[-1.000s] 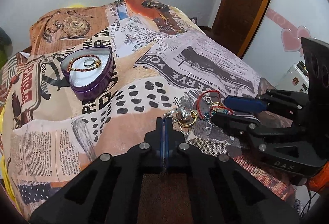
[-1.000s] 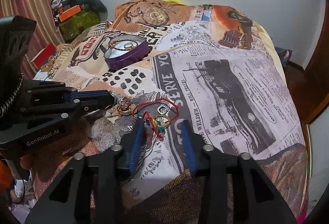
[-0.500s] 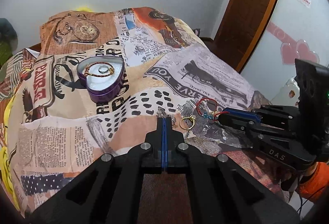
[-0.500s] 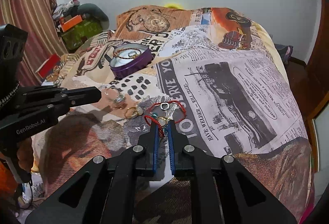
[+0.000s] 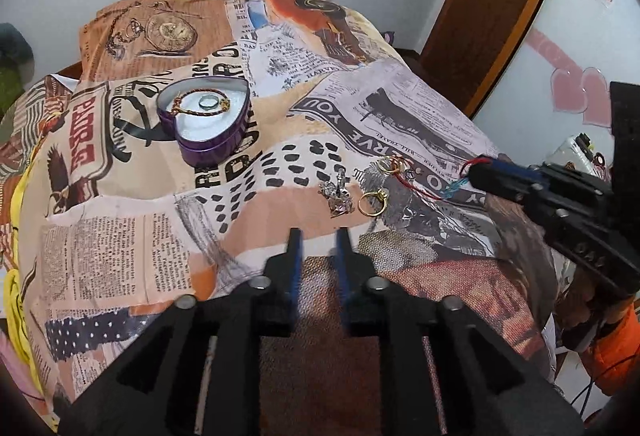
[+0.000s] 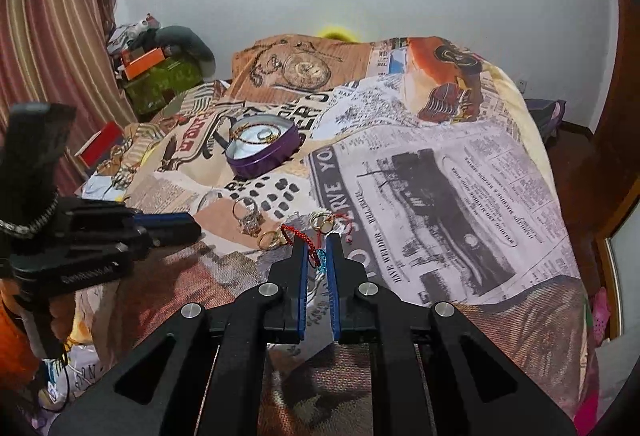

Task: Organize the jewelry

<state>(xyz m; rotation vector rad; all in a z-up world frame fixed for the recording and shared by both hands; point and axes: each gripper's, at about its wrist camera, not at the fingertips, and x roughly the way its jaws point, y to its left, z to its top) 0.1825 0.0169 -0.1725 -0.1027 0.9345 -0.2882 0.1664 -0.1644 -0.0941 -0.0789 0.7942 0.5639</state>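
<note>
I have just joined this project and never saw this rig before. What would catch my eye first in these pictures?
Probably the loud newspaper-print bedspread that fills both views. On it, towards the far left, stands an open purple heart-shaped tin with a gold chain bracelet inside. Nearer, the right gripper pinches a red cord bracelet, beside loose gold rings; the left gripper is opening with nothing between its jaws.
</note>
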